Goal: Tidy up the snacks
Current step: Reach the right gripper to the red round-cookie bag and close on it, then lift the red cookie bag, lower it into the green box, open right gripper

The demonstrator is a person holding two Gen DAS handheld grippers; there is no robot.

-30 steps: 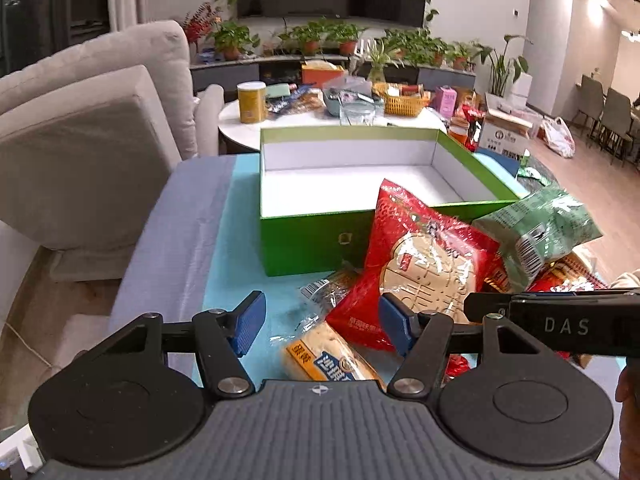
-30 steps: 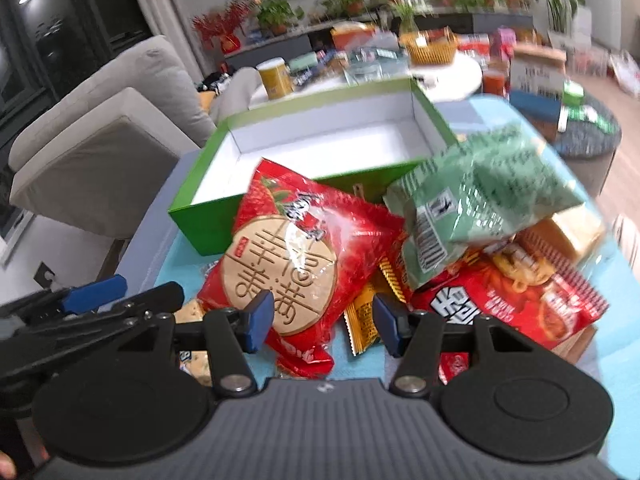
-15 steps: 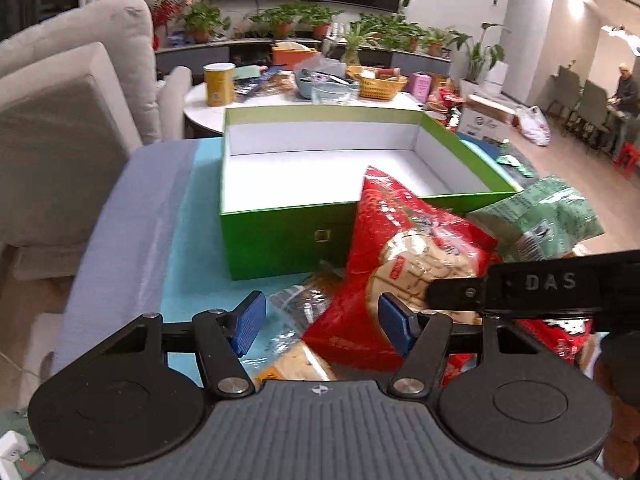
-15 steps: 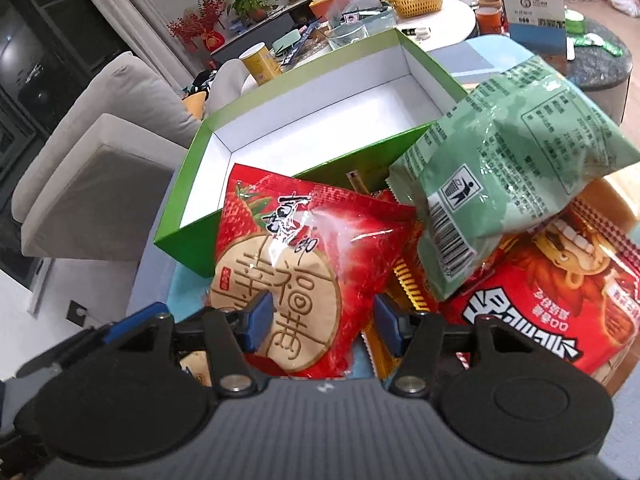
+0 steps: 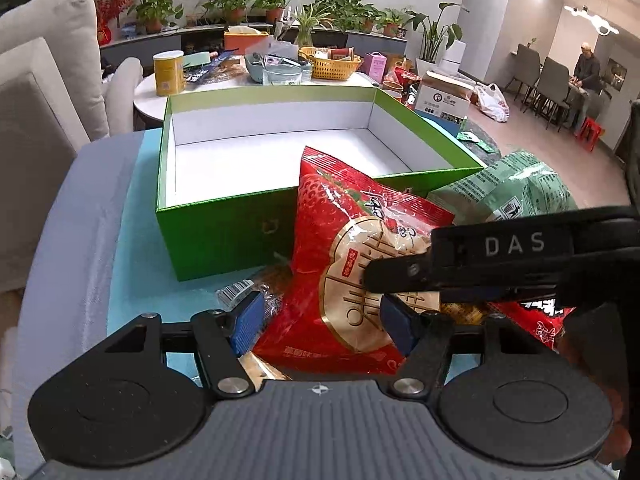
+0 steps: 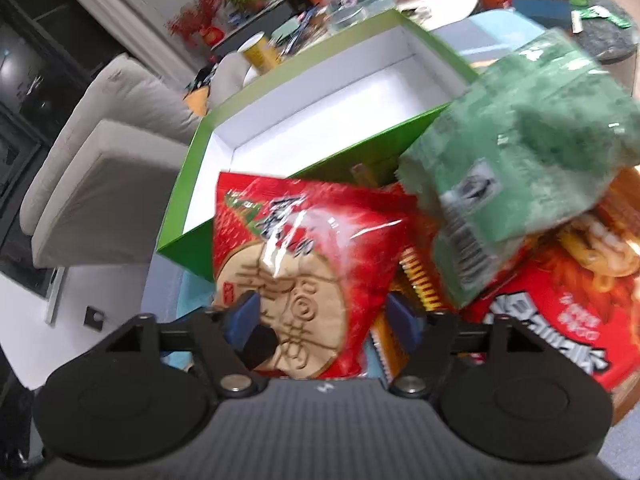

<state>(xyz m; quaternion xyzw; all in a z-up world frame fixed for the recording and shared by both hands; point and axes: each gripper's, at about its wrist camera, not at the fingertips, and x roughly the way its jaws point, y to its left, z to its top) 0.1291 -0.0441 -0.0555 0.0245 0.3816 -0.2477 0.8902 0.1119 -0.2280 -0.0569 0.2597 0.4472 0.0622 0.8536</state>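
Note:
A red strawberry snack bag point(image 5: 340, 220) leans on the front wall of an open green box point(image 5: 224, 232) whose white inside is bare. My left gripper point(image 5: 322, 322) has its jaws opening, with the bag's lower end between the blue pads and no clear press on it. My right gripper point(image 6: 324, 320) is open around the same red bag point(image 6: 300, 240) from the other side. One of its black fingers point(image 5: 500, 264) lies across the bag. A pale green bag point(image 6: 540, 160) rests on a red noodle-snack bag point(image 6: 560, 300) to the right of the green box point(image 6: 192, 240).
A small clear packet with a barcode point(image 5: 240, 292) lies on the teal cloth point(image 5: 132, 260) under my left gripper. An orange packet point(image 6: 416, 280) sticks out under the pile. A grey sofa point(image 5: 40, 120) stands left, a cluttered round table point(image 5: 240, 76) behind the box. A person point(image 5: 586, 68) sits far right.
Both grippers have come lower and closer to the red bag, which now fills the gap between each pair of pads. The right gripper's finger now lies across the bag's face.

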